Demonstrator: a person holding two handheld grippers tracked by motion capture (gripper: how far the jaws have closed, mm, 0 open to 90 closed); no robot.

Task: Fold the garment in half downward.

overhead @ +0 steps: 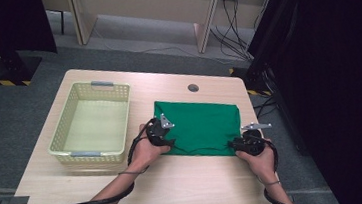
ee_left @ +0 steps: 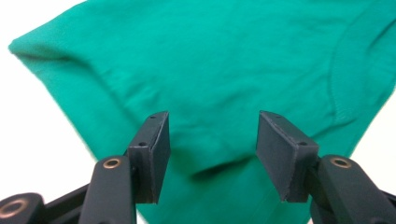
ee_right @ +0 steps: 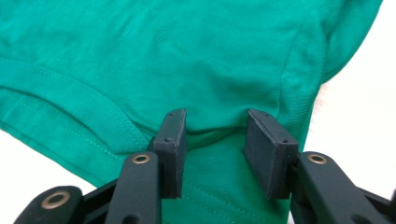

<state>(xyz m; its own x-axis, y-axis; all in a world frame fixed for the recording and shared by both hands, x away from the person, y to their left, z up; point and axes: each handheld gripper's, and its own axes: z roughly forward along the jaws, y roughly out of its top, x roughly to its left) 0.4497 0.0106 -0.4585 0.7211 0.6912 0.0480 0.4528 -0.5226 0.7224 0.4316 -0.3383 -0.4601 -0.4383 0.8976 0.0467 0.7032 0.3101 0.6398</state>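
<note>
A green garment [overhead: 199, 125] lies folded flat on the wooden table [overhead: 191, 181], right of centre. My left gripper [overhead: 168, 142] is at the cloth's near left corner, pointing down onto it. In the left gripper view its jaws [ee_left: 212, 140] stand wide apart over the green fabric [ee_left: 210, 60], a small pucker between them, pads not pressing. My right gripper [overhead: 237, 144] is at the near right corner. In the right gripper view its jaws [ee_right: 215, 135] are apart astride a fold and hem of the cloth [ee_right: 163, 56], without squeezing it.
A pale yellow plastic basket [overhead: 96, 153] stands on the left half of the table, with nothing in it. A round cable hole [overhead: 193, 87] is in the tabletop behind the cloth. Dark curtains and a frame stand to the right.
</note>
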